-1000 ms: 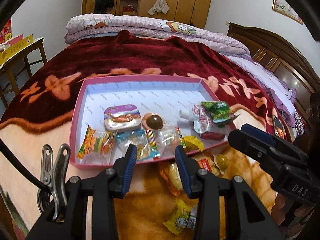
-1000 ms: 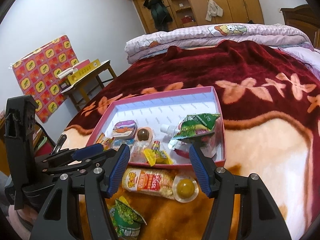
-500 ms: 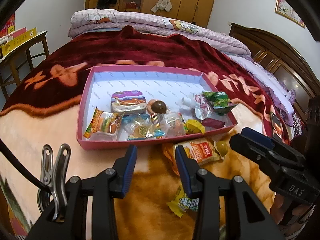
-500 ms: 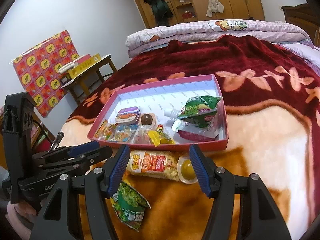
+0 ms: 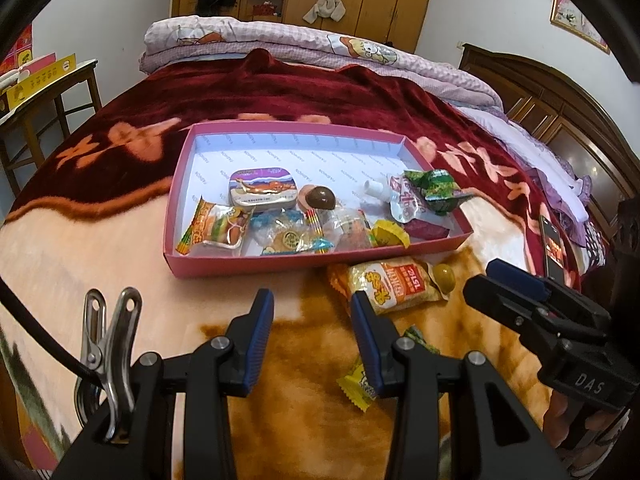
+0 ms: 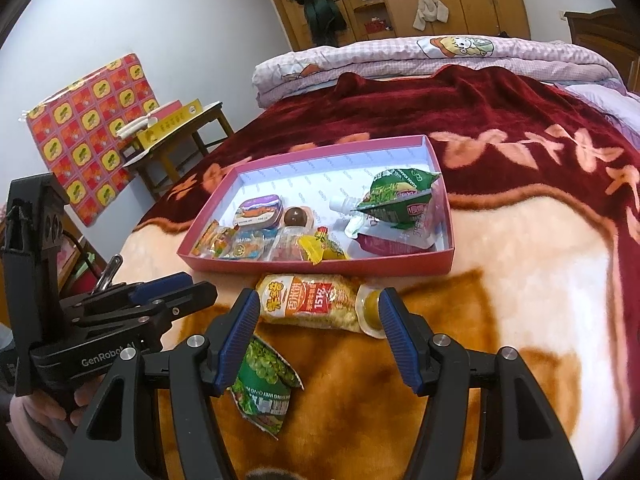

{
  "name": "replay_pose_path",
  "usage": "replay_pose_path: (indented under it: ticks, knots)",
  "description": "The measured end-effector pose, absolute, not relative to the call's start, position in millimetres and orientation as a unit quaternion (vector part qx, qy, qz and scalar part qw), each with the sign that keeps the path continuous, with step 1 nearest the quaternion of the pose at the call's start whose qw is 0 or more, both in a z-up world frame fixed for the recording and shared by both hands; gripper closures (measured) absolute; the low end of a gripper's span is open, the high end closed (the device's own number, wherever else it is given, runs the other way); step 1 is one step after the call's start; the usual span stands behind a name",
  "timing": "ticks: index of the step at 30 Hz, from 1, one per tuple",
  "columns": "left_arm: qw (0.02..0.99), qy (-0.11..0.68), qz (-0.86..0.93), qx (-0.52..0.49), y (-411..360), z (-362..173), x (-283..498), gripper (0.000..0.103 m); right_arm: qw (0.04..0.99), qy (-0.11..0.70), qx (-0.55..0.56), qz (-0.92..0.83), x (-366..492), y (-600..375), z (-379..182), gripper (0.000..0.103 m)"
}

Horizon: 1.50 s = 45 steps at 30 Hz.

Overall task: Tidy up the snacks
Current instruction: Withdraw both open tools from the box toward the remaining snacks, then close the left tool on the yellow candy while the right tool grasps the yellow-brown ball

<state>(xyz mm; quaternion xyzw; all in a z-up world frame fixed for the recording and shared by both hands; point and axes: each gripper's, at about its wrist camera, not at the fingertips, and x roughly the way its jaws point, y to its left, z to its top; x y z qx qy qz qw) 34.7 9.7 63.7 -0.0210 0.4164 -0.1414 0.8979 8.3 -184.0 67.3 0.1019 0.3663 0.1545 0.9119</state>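
Note:
A pink tray on the blanket holds several snacks: a tin, a chocolate ball, a green packet, small wrapped sweets. In front of it lie a yellow-orange snack bag with a yellow jelly cup, and a green pea packet. My left gripper is open and empty, hovering before the tray. My right gripper is open and empty, its fingers either side of the snack bag's near edge, above it.
The bed's dark red and orange blanket lies under everything. A small yellow wrapper lies under the left gripper. A phone lies at the right. A wooden side table stands left of the bed.
Both grippers have pulled back toward me and away from the tray. More of the loose snacks before the tray show. Both stay open and empty.

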Motion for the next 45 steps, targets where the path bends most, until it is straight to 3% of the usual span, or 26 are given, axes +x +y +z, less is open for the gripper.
replay_pose_path:
  ticks: [39, 45]
  knots:
    - [0.887, 0.442, -0.13, -0.019, 14, 43, 30, 0.061, 0.9, 0.403, 0.102, 0.128, 30, -196, 29, 0.04]
    - [0.886, 0.445, -0.132, -0.018, 11, 41, 31, 0.061, 0.896, 0.41, 0.112, 0.127, 40, -201, 22, 0.054]
